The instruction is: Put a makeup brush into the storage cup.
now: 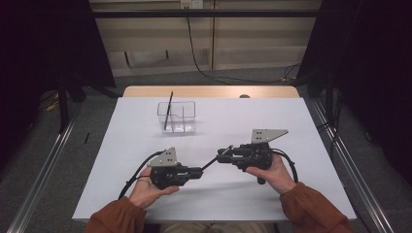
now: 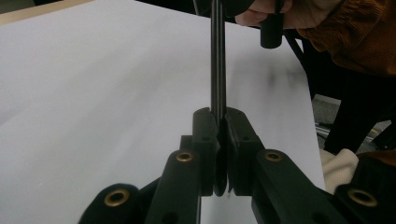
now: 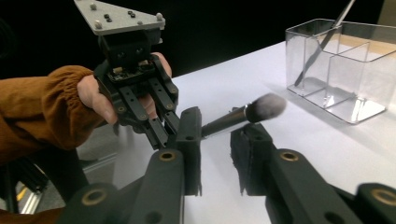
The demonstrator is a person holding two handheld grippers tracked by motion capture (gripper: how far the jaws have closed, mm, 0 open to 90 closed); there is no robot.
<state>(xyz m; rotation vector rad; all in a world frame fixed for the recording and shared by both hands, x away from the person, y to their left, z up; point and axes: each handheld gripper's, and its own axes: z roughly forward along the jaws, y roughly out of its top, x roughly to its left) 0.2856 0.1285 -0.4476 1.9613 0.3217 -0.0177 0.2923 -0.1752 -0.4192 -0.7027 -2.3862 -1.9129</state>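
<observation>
White table (image 1: 121, 160) bears one clear divided box (image 1: 177, 116) (toward its far edge).

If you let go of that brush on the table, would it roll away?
Probably a little. The brush has a thin, round black handle, so it would likely roll on the flat table. Its fluffy head is wider and soft, which might slow it or make it curve. It looks stiff and light, since the left gripper holds it out by one end without sagging.
</observation>
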